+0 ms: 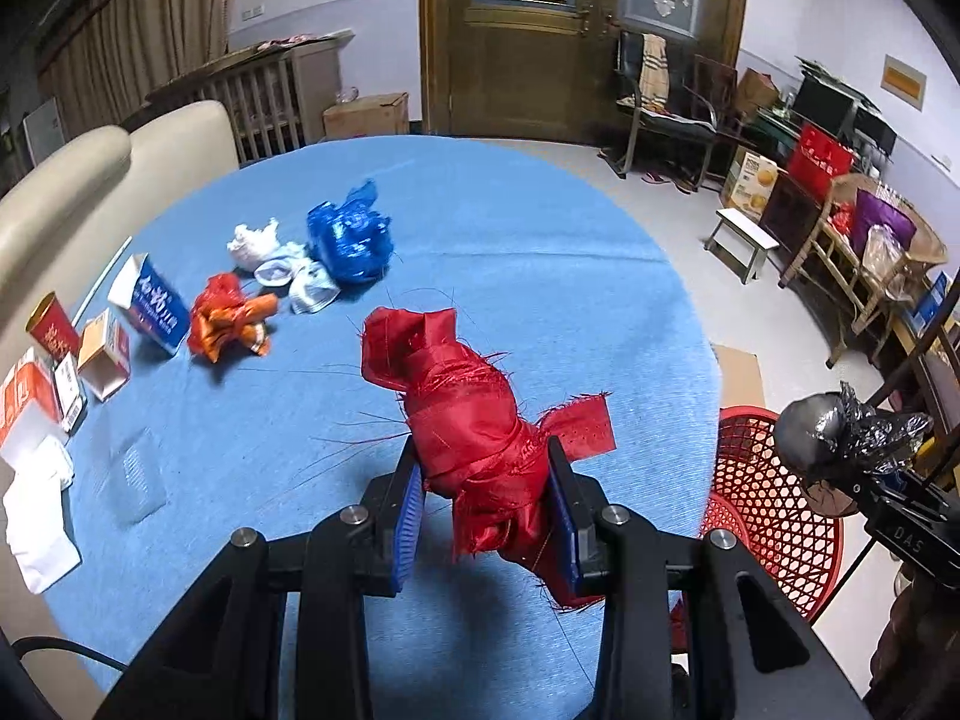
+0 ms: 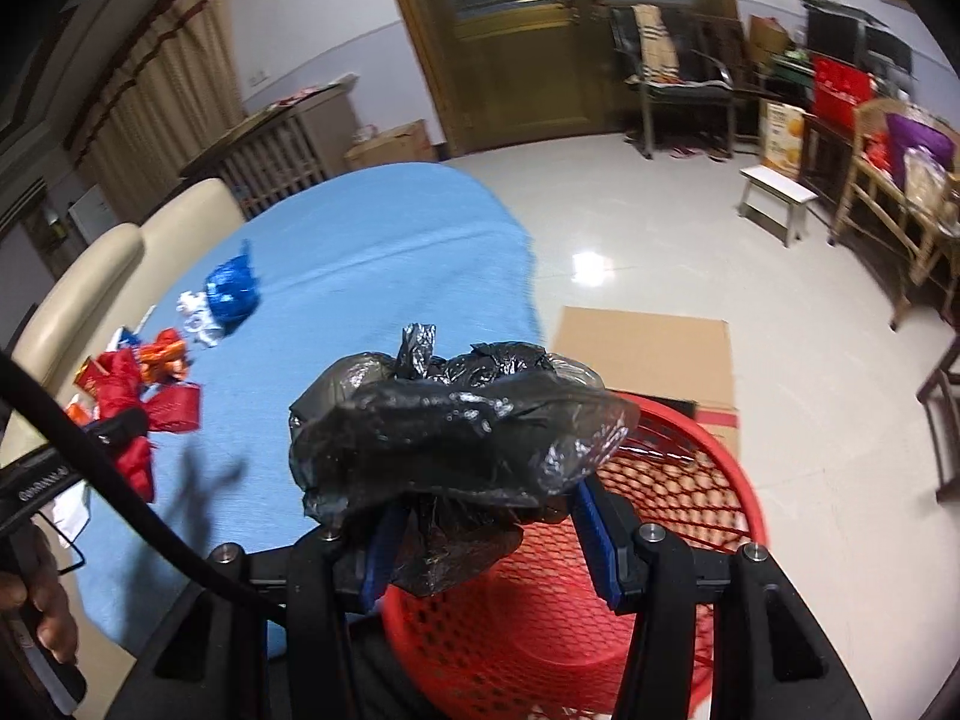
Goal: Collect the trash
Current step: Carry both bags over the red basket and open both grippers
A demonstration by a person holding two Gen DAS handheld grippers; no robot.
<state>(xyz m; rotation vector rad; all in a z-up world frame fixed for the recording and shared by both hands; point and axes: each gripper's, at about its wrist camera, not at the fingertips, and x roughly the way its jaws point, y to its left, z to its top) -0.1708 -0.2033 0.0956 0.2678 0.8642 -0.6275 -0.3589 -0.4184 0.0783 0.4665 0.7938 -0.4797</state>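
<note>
L gripper is clamped on red cloth wad; R gripper is closed on black bag.

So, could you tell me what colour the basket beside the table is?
The mesh basket is red, clearest in the right wrist view.

Wide bare stretch of blue surface ahead and right, litter crowding its left side, orange wrapper, blue bag, cartons, red basket mouth unobstructed beside the surface's edge
</note>
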